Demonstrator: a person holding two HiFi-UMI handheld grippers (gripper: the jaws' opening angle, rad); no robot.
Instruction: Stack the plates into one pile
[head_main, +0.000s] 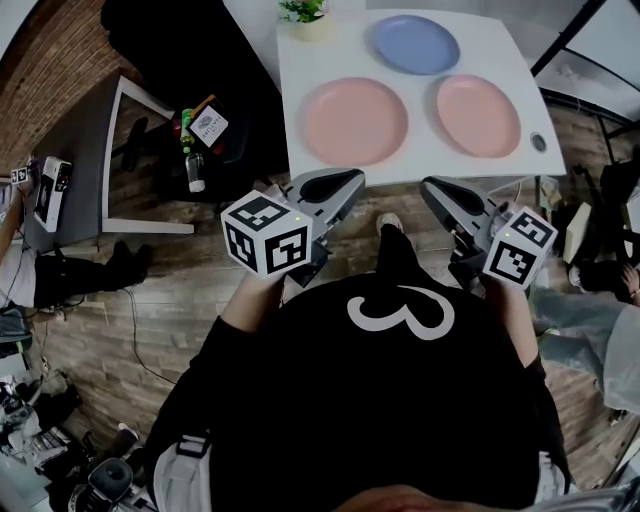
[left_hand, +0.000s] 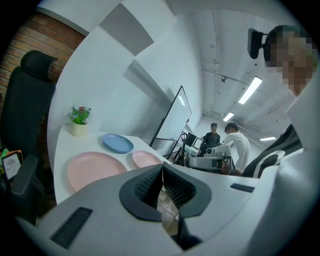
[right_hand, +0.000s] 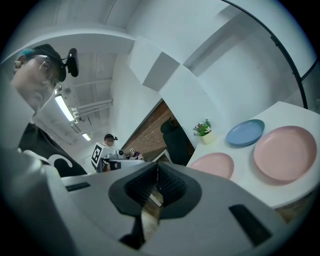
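Three plates lie apart on a white table (head_main: 500, 60): a large pink plate (head_main: 355, 120) at the near left, a smaller pink plate (head_main: 478, 114) at the near right, and a blue plate (head_main: 416, 44) at the back. My left gripper (head_main: 352, 180) is shut and empty, held just short of the table's near edge below the large pink plate. My right gripper (head_main: 430, 187) is also shut and empty, near the same edge below the smaller pink plate. In the left gripper view the large pink plate (left_hand: 95, 169) lies nearest; in the right gripper view the smaller pink plate (right_hand: 285, 152) does.
A small potted plant (head_main: 304, 15) stands at the table's back left corner. A black chair (head_main: 185, 60) holding bottles and a card is left of the table, a grey desk (head_main: 70, 150) further left. People stand at equipment (left_hand: 220, 145) in the background.
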